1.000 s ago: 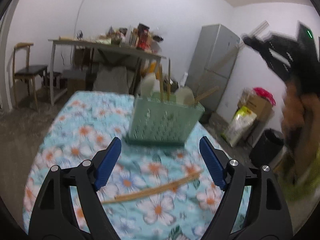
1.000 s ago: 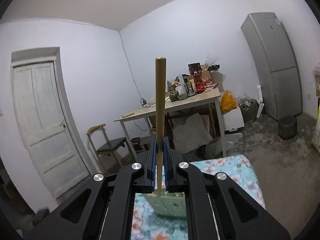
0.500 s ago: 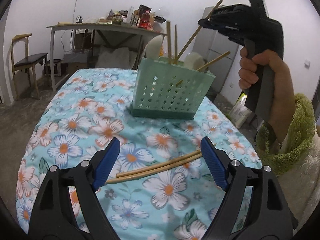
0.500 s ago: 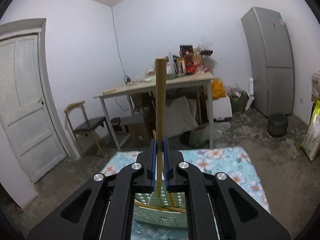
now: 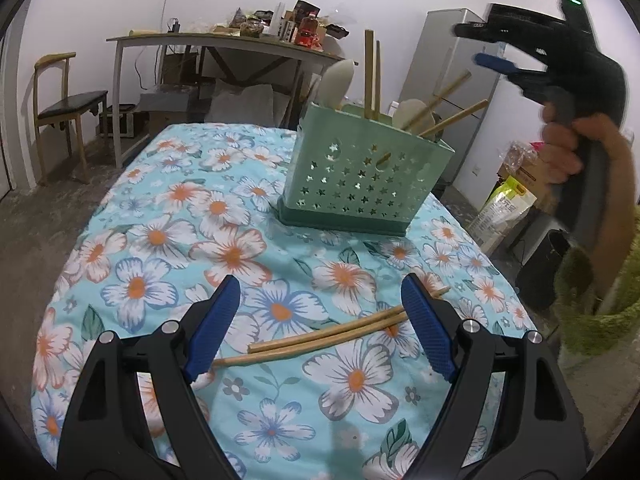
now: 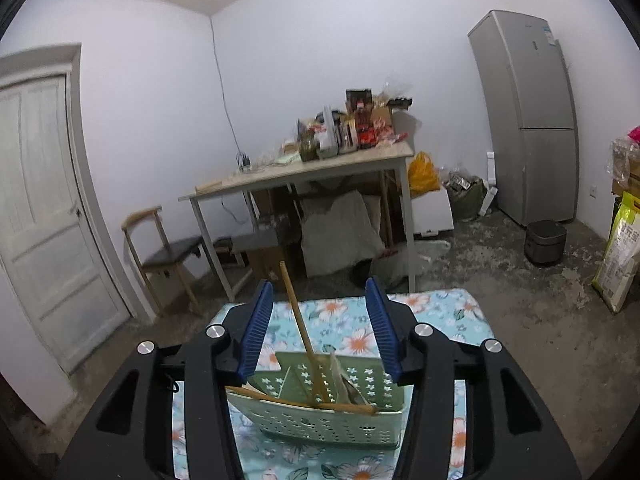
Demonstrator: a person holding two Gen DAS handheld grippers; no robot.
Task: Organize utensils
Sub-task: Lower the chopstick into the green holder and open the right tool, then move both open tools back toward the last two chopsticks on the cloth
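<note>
A mint-green perforated utensil basket (image 5: 368,176) stands on the floral tablecloth (image 5: 160,240), holding several wooden chopsticks and pale spoons. Two wooden chopsticks (image 5: 320,340) lie on the cloth. My left gripper (image 5: 320,292) hangs low over them, open, one jaw on each side and neither touching. A hand holds my right gripper (image 5: 480,46) above and to the right of the basket. In the right wrist view the right gripper (image 6: 318,284) has its jaws opening. A chopstick (image 6: 298,312) leans free in the basket (image 6: 320,420) between them, touching neither pad.
Behind the cloth-covered table stand a cluttered white table (image 6: 304,172), a wooden chair (image 5: 60,104), a grey fridge (image 6: 528,112) and a white door (image 6: 36,220). Bags (image 5: 504,204) and a dark bin (image 5: 544,264) sit on the floor at the right.
The right gripper's jaws have parted from the chopstick they pinched, and it now stands in the basket. The left gripper has sunk closer to the two chopsticks on the cloth.
</note>
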